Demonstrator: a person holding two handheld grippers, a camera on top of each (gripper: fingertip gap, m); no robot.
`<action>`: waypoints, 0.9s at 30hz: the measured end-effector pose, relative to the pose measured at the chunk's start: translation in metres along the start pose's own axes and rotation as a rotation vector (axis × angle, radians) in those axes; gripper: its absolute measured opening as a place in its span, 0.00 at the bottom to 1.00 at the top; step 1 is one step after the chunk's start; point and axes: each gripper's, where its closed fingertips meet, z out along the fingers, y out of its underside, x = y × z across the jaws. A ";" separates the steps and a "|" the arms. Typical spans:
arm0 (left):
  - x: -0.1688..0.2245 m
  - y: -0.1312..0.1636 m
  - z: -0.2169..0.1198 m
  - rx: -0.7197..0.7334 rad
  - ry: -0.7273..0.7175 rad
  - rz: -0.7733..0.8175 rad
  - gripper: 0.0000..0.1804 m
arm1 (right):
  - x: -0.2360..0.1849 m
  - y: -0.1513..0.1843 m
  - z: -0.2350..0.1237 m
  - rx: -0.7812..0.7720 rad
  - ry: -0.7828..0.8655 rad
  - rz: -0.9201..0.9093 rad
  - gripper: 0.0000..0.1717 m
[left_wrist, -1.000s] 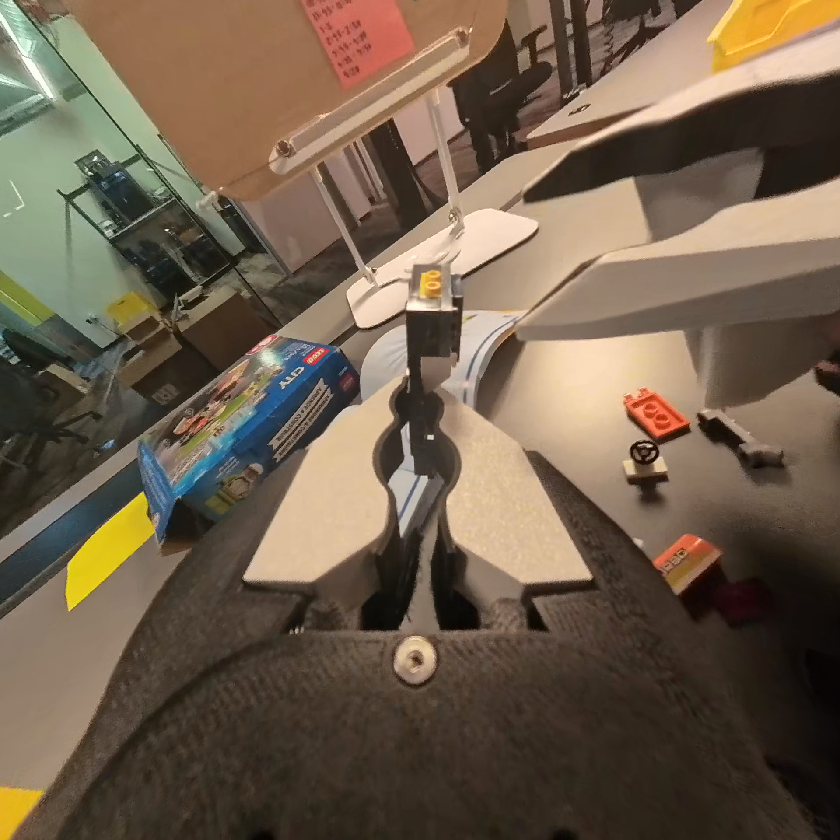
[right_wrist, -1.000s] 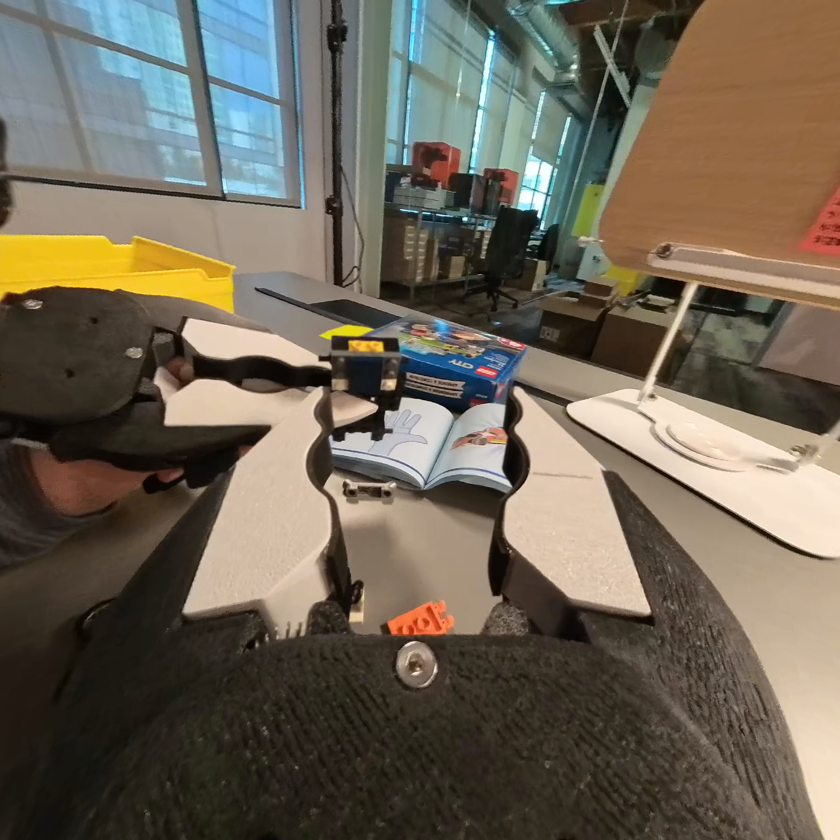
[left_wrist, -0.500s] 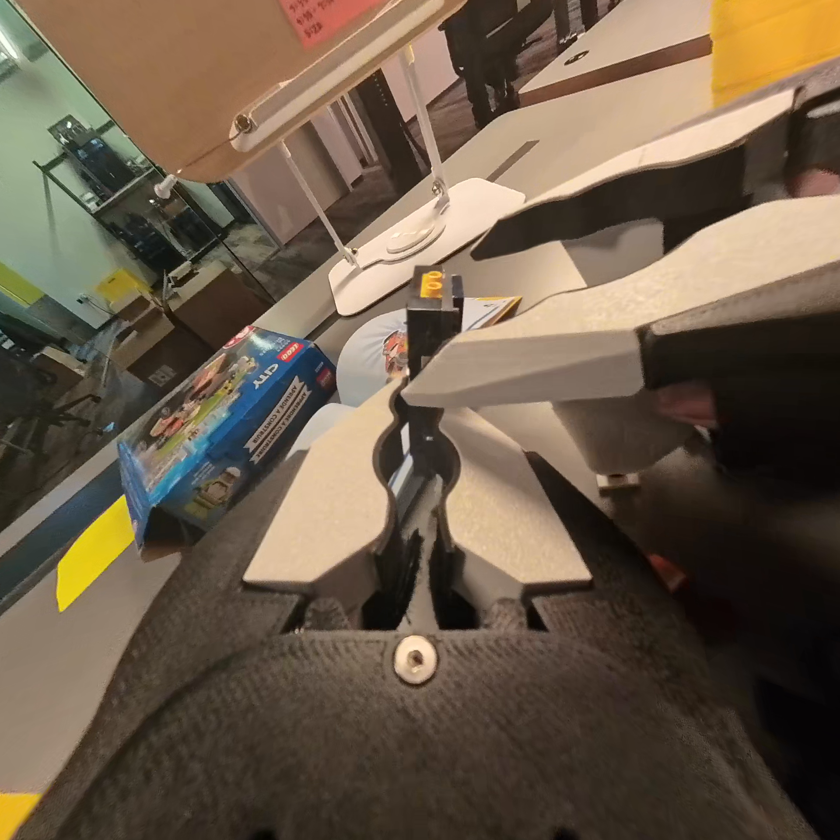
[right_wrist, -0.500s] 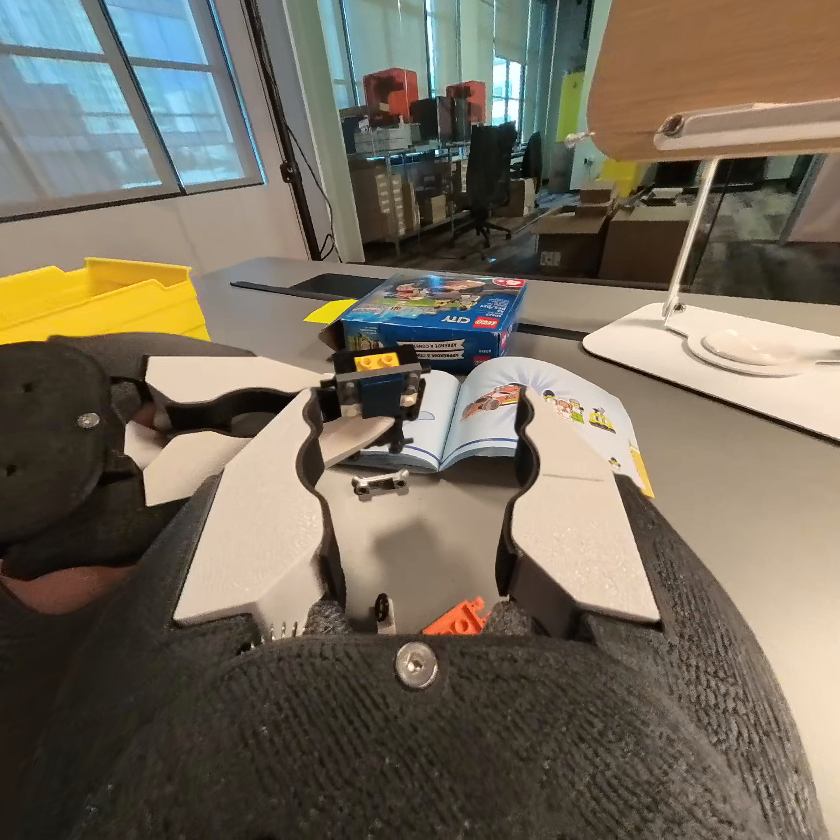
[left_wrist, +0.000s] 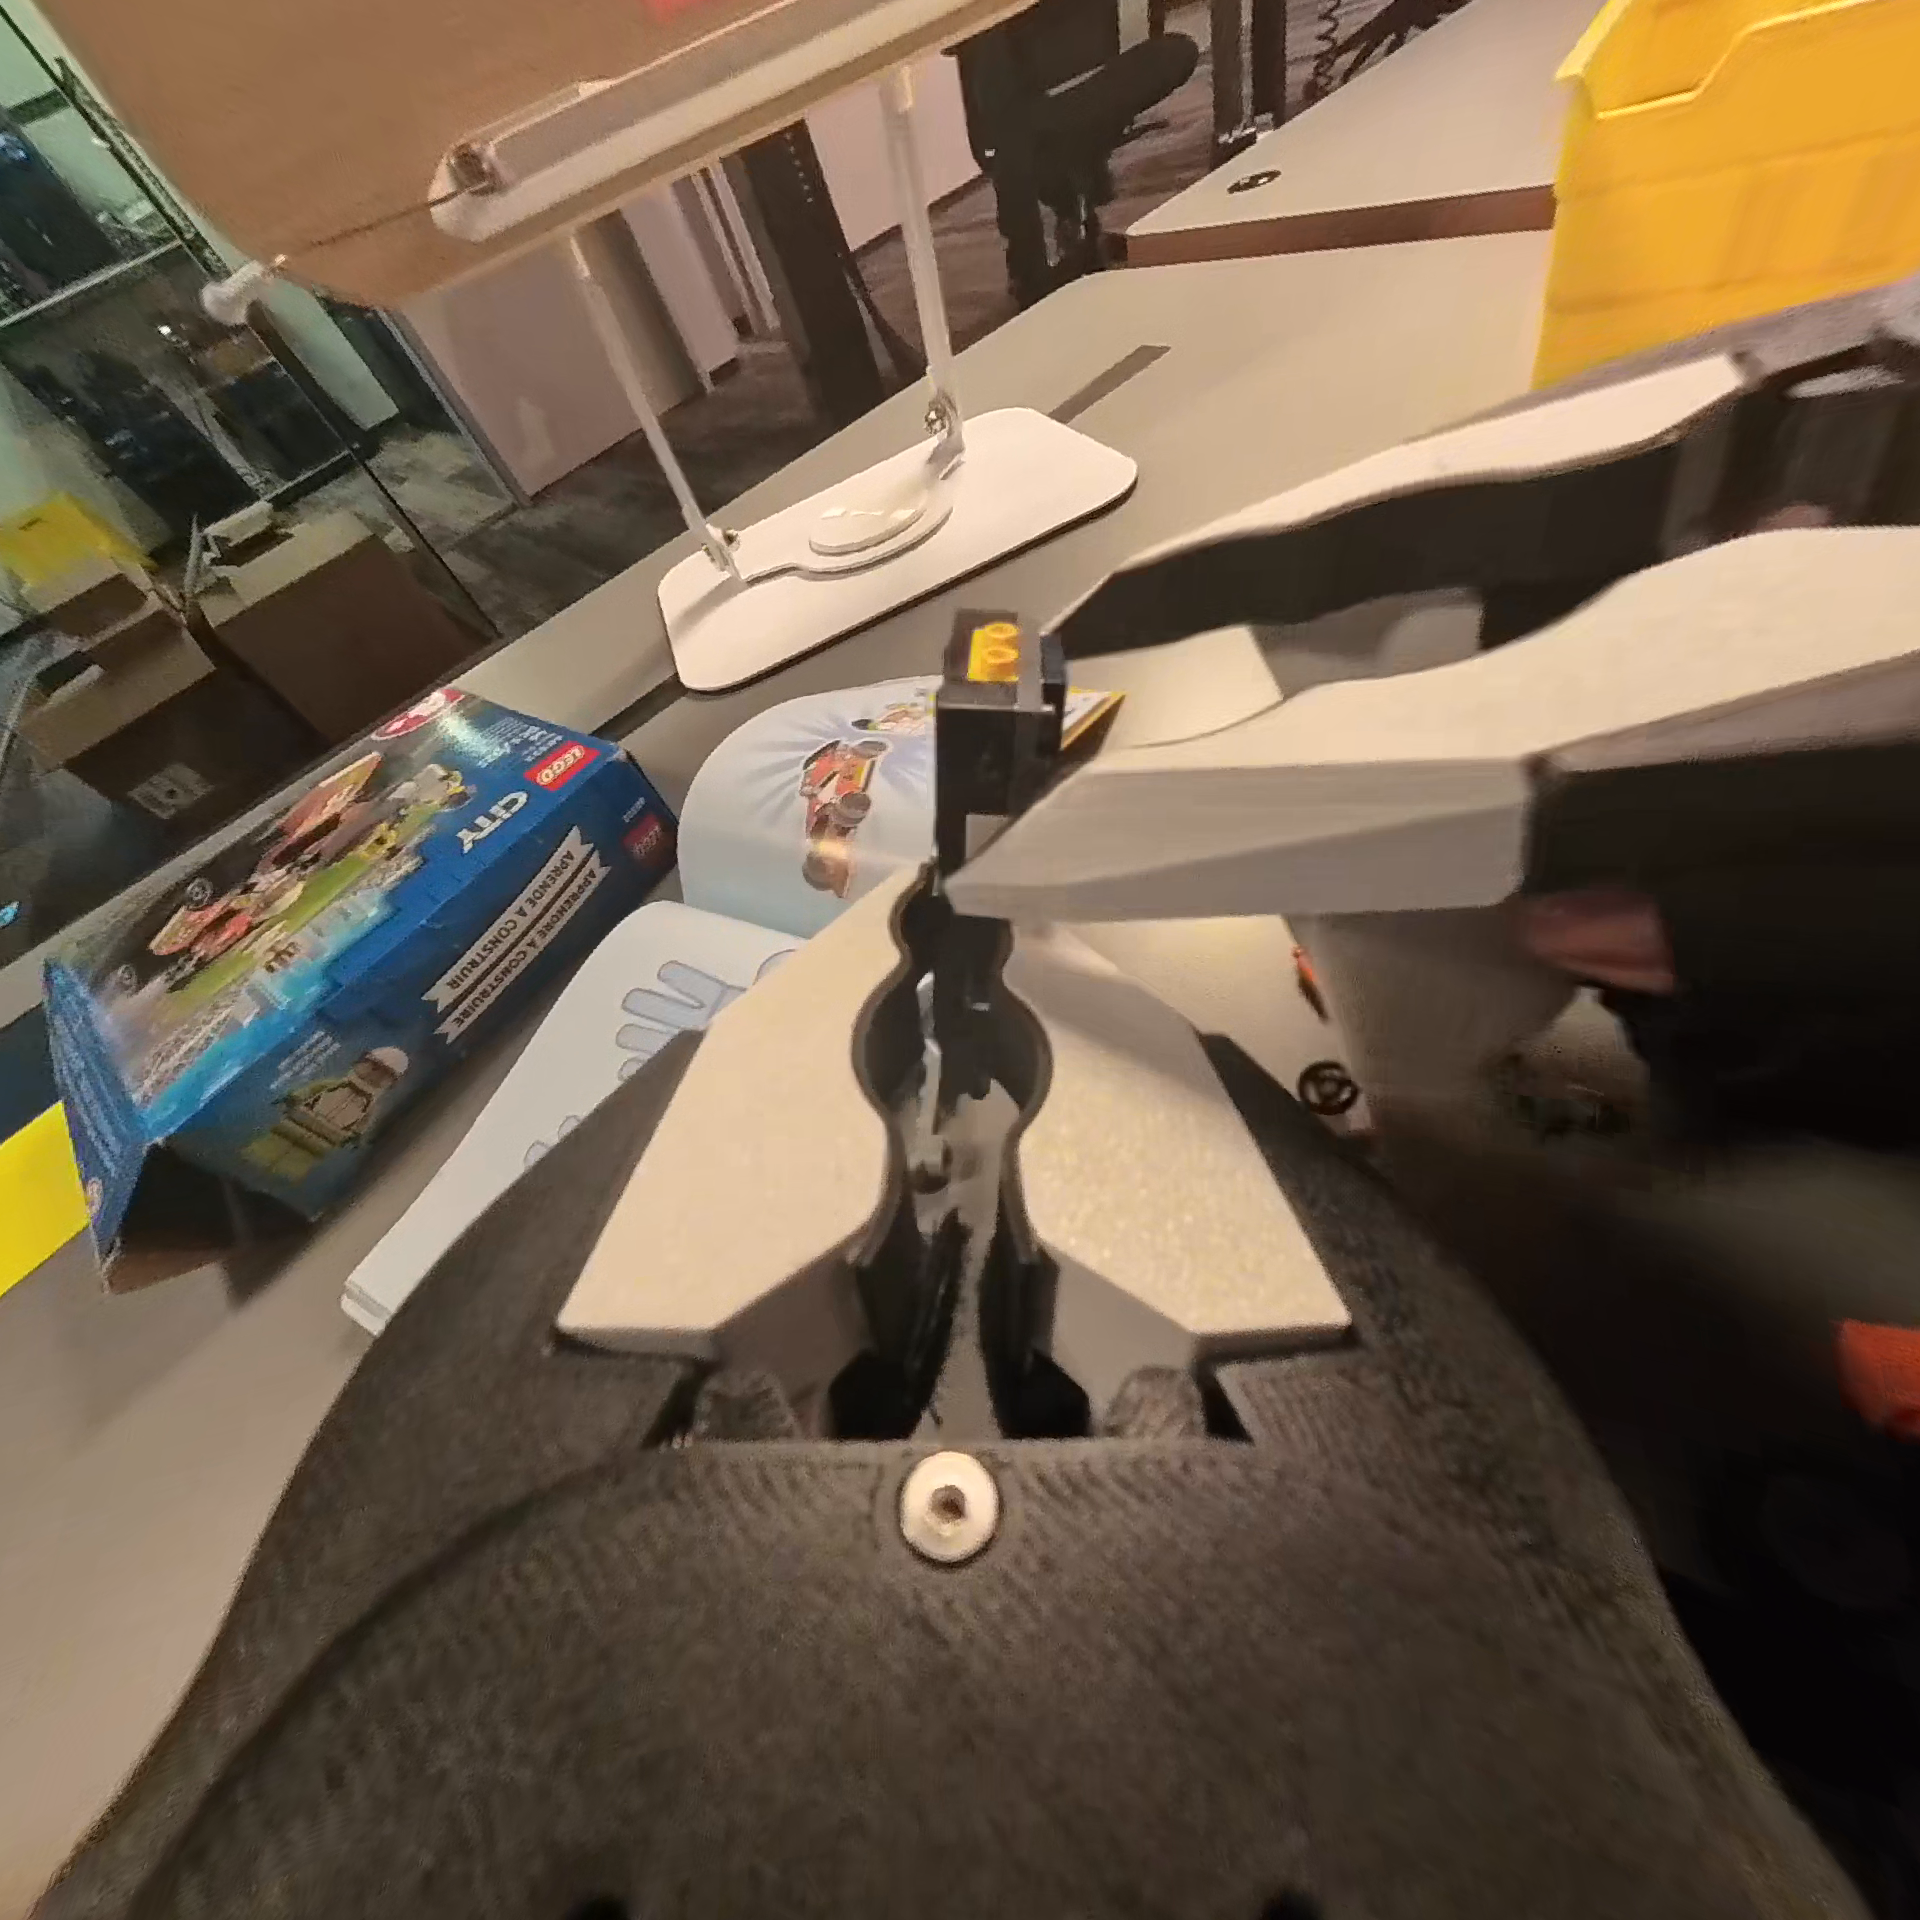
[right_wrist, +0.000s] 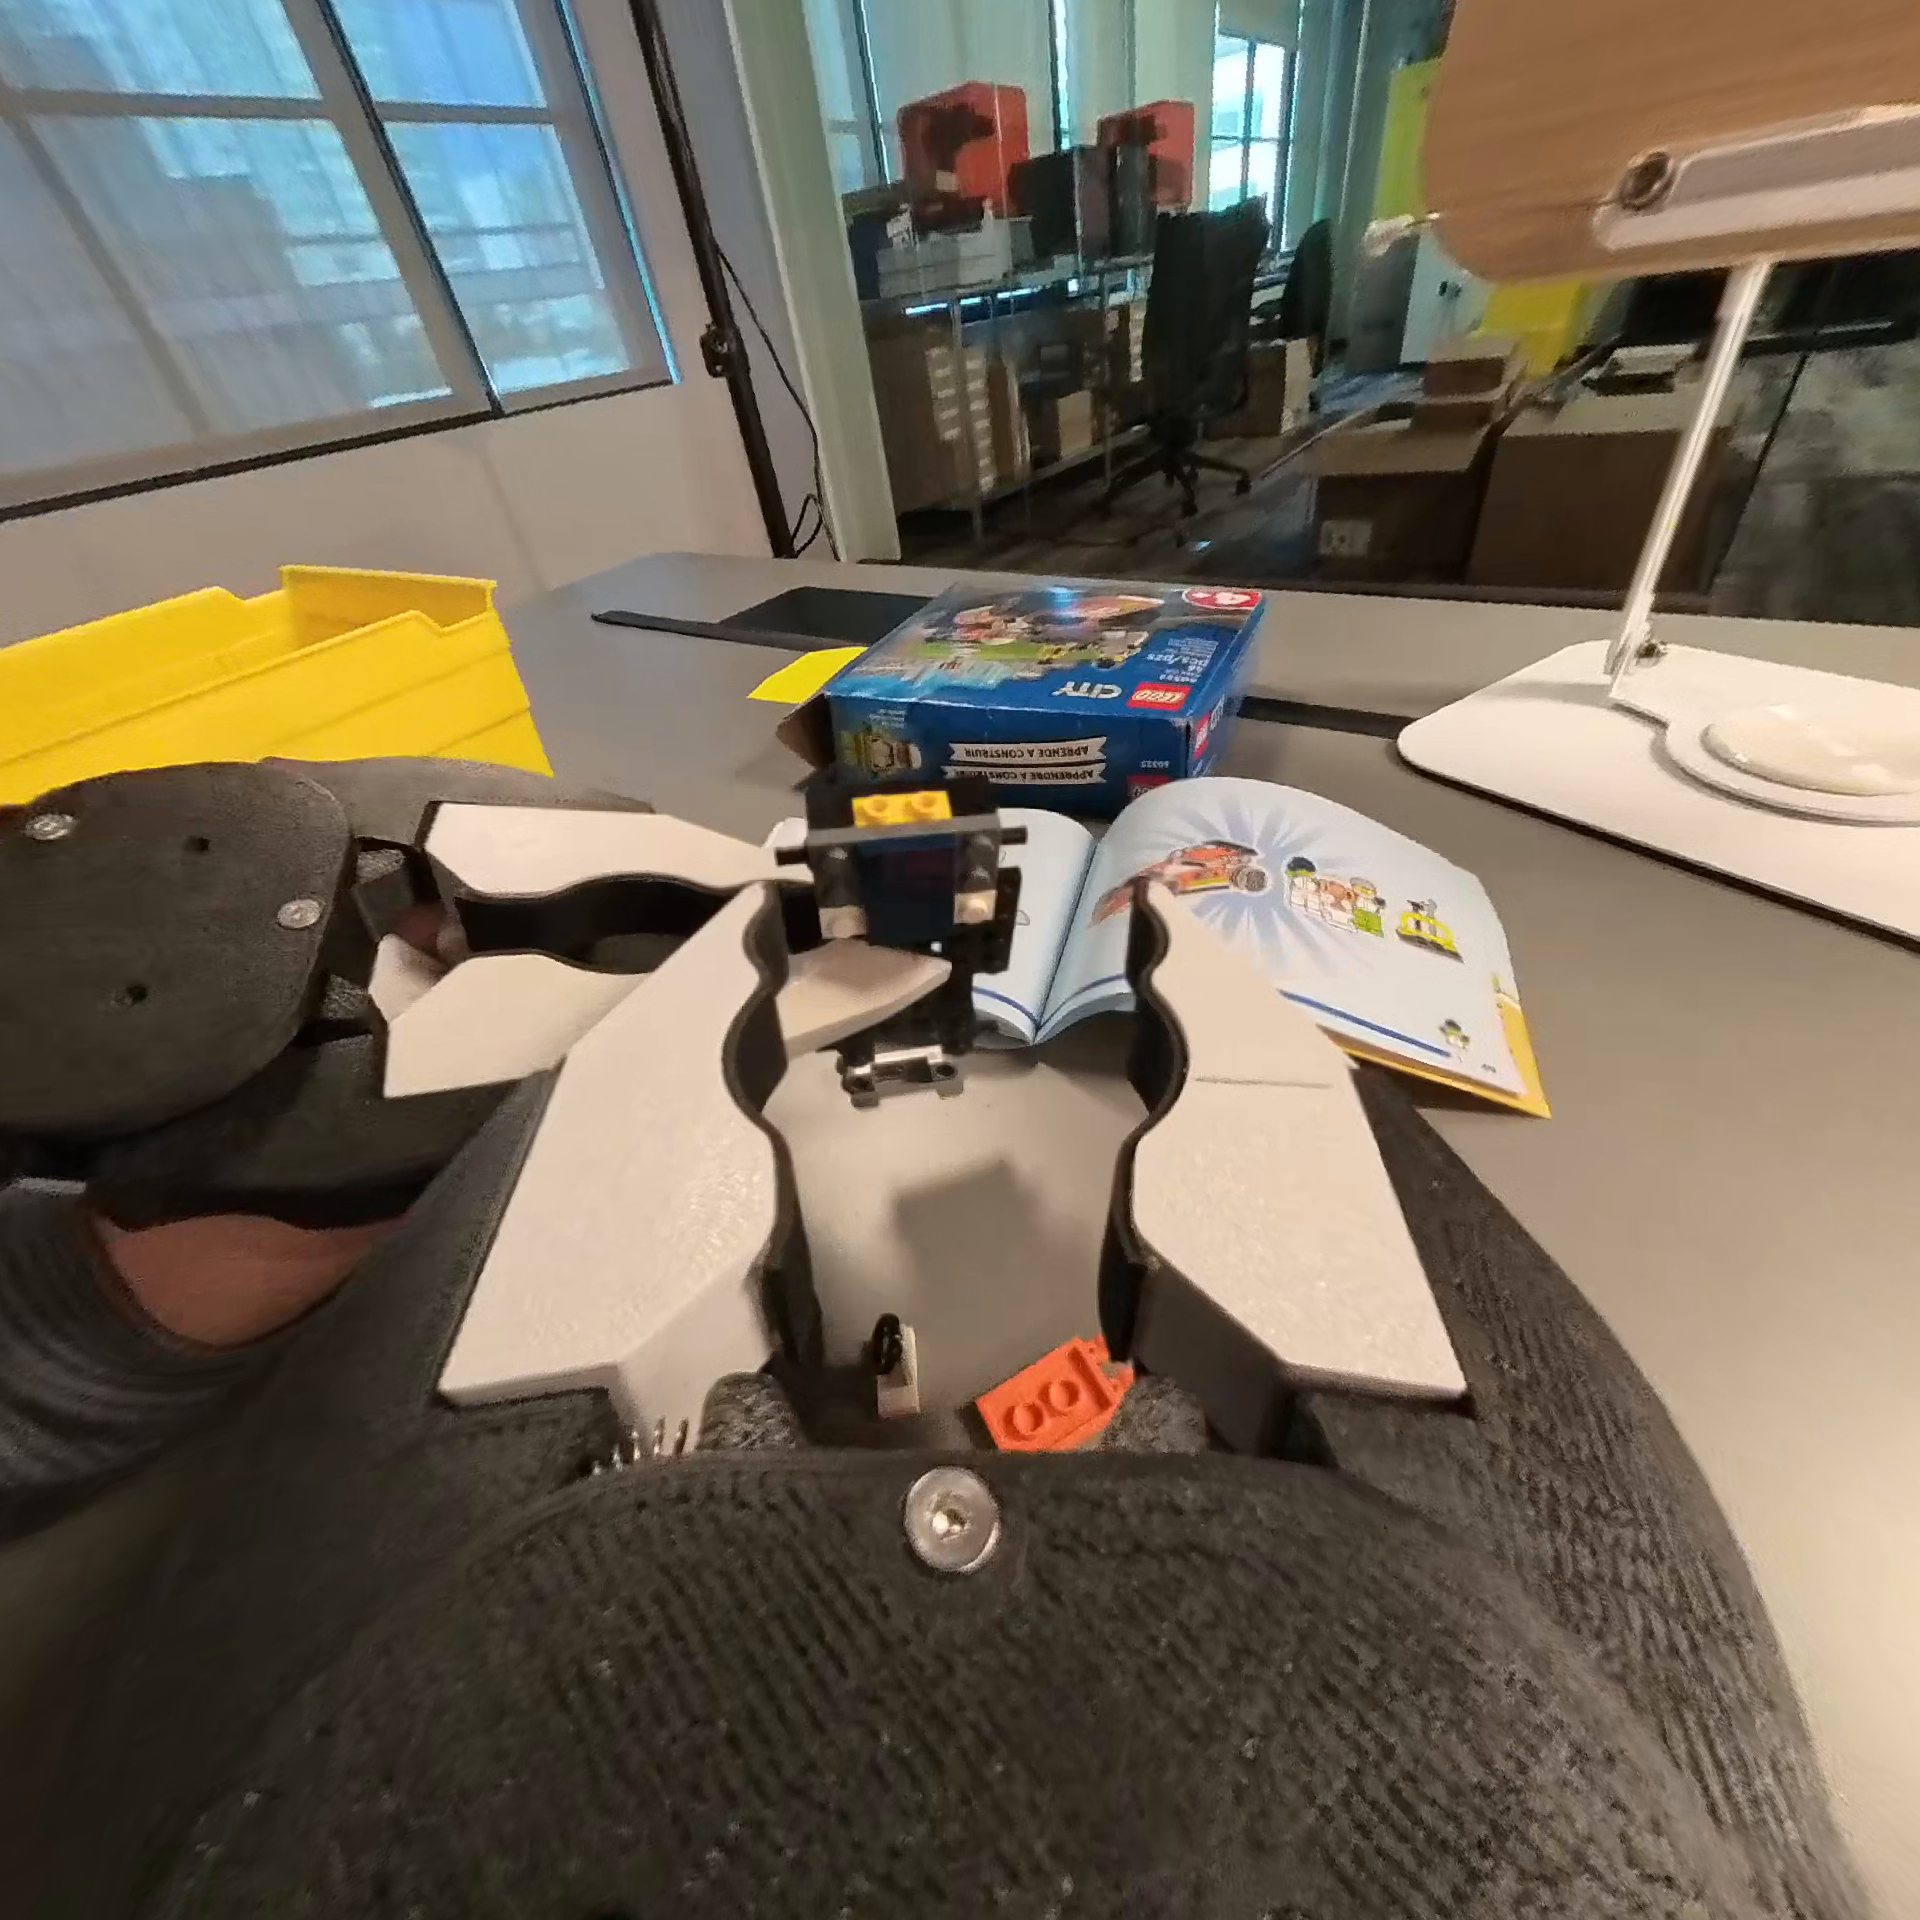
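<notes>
Big grey table (right_wrist: 1662, 1195) under everything, with a yellow bin (right_wrist: 260, 675) off to the left and a white lamp base (right_wrist: 1662, 748) at the right. Blue toy box (right_wrist: 1039, 696) lying on its side at the back, open instruction booklet (right_wrist: 1299, 914) just in front of it.

Left gripper (left_wrist: 940, 883) clamped tight on the thin black lower part of a small black brick build (left_wrist: 992, 727), held up off the table, yellow stud brick on top. Right gripper (right_wrist: 951, 935) spread wide, fingers either side of that same build, not pressing on it; can't quite tell whether its lower finger brushes the stem in the left view.

Small stuff on the table under the right gripper: grey axle piece (right_wrist: 902, 1065), orange plate (right_wrist: 1055, 1397), tiny white-and-black piece (right_wrist: 894, 1361).
</notes>
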 end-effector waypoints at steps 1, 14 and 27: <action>0.000 -0.001 0.000 0.002 -0.003 -0.003 0.01 | 0.001 0.000 0.000 0.000 0.003 0.009 0.38; 0.004 -0.013 -0.007 0.090 0.053 -0.110 0.01 | 0.005 -0.001 -0.005 0.016 -0.205 0.369 0.31; 0.006 -0.037 -0.023 0.314 0.046 -0.025 0.02 | -0.009 -0.016 -0.014 0.098 -0.451 0.646 0.31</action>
